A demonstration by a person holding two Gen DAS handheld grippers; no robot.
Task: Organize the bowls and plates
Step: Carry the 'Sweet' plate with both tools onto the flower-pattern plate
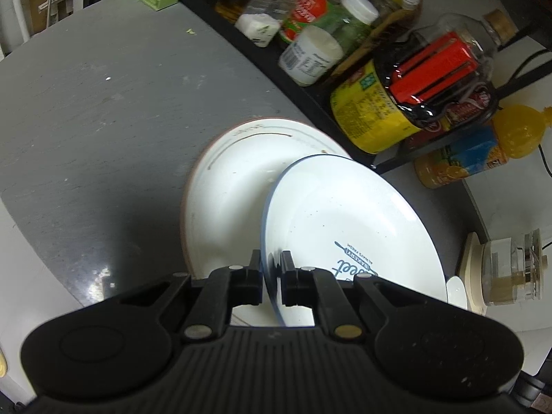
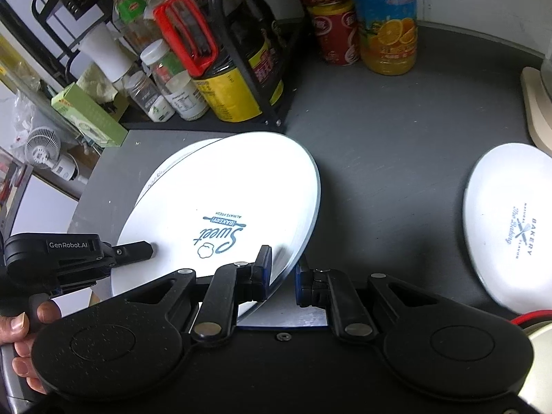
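Gripping the tilted Sweet plate by its rim, the left tool holds it over another plate, the right tool open astride its edge.

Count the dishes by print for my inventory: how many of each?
Sweet Bakery plate: 1, in left gripper
Plain plate under it: 1
Oval "Bakery" dish: 1
Total: 3

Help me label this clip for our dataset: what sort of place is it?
Most likely a home kitchen counter. A black rack holds condiment and spice bottles, an orange juice bottle stands on the grey countertop, and a Sweet Bakery plate is being handled.
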